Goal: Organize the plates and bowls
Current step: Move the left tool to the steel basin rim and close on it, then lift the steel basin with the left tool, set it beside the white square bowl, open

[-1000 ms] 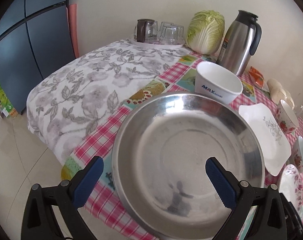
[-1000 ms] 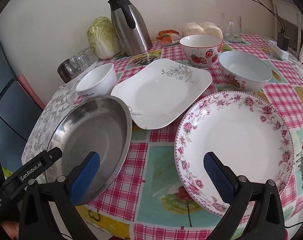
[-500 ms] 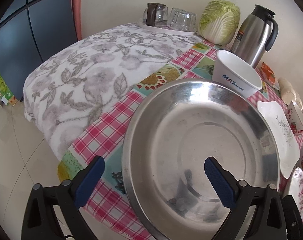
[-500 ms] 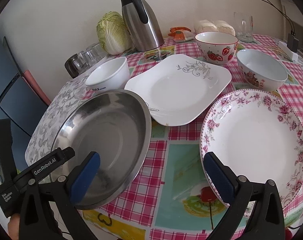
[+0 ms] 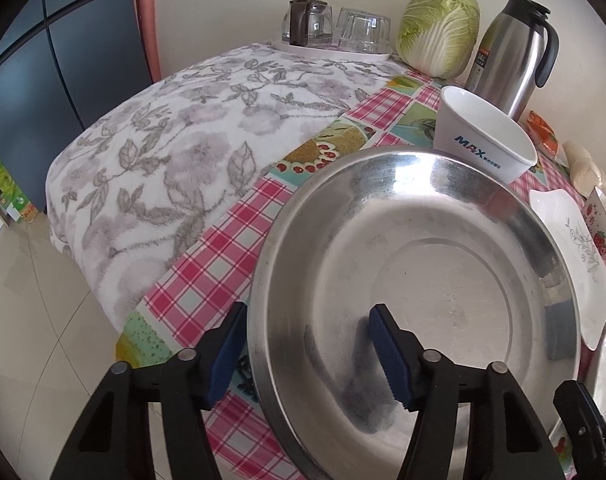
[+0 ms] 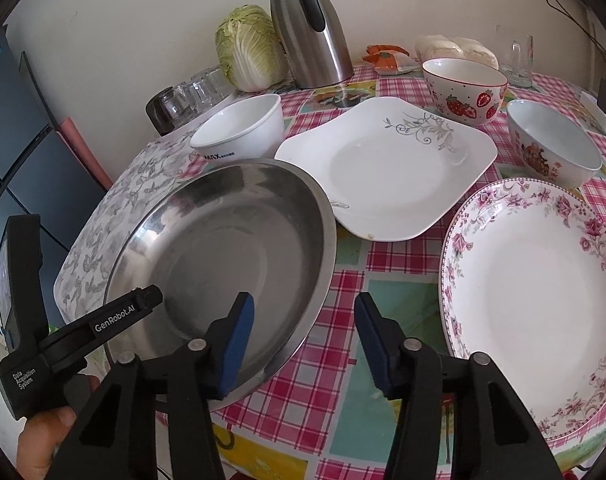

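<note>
Right wrist view: nothing stacked yet. Both grippers' jaws are closing astride the round steel basin (image 6: 223, 256)'s near rim on the table: left gripper (image 5: 307, 350), right gripper (image 6: 303, 330), neither clamped.

Both views are bright with soft, even daylight, and shadows on the table (image 6: 387, 280) are faint. The steel basin (image 5: 443, 264) shows pale streaks of glare along its far rim and a dark smeared reflection near the bottom of the frame. Fisheye distortion bends the edges, and black vignetting fills the corners. Focus is sharp throughout, with no motion blur.
</note>
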The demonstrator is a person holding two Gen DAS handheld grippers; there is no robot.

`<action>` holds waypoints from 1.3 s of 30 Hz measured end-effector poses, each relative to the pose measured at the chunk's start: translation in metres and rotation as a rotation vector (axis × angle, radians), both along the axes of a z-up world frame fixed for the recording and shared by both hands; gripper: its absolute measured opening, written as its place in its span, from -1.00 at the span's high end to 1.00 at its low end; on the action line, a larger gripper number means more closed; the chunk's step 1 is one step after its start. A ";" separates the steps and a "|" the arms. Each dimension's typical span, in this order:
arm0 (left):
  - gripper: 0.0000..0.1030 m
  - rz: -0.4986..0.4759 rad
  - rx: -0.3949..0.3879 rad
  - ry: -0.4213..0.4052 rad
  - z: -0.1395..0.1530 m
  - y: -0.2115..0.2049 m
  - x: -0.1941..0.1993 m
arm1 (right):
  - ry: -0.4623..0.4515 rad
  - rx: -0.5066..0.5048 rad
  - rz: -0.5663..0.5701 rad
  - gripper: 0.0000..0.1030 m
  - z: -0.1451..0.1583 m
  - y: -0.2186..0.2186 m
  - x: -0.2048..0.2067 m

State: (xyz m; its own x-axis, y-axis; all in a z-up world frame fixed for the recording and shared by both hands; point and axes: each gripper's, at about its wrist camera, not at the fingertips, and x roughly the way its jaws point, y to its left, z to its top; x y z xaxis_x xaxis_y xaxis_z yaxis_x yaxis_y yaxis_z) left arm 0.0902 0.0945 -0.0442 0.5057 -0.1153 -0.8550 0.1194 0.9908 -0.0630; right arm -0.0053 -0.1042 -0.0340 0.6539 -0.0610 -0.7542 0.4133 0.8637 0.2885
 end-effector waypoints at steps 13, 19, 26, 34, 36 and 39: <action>0.34 0.010 0.005 -0.034 0.001 0.007 0.005 | 0.029 0.018 0.012 0.61 -0.011 -0.002 0.010; 0.45 0.018 -0.013 -0.032 0.001 0.011 0.003 | 0.036 0.004 0.018 0.61 -0.009 0.000 0.009; 0.45 0.030 -0.033 -0.022 0.005 0.018 -0.004 | 0.009 -0.010 0.039 0.61 0.004 0.003 0.004; 0.47 0.045 -0.066 -0.019 0.015 0.023 -0.014 | -0.031 -0.005 0.063 0.61 0.019 0.001 -0.003; 0.47 0.048 -0.072 -0.036 0.022 0.023 -0.018 | -0.046 -0.005 0.070 0.61 0.025 -0.001 -0.007; 0.47 0.047 -0.069 -0.068 0.037 0.019 -0.024 | -0.073 -0.018 0.079 0.61 0.035 -0.003 -0.012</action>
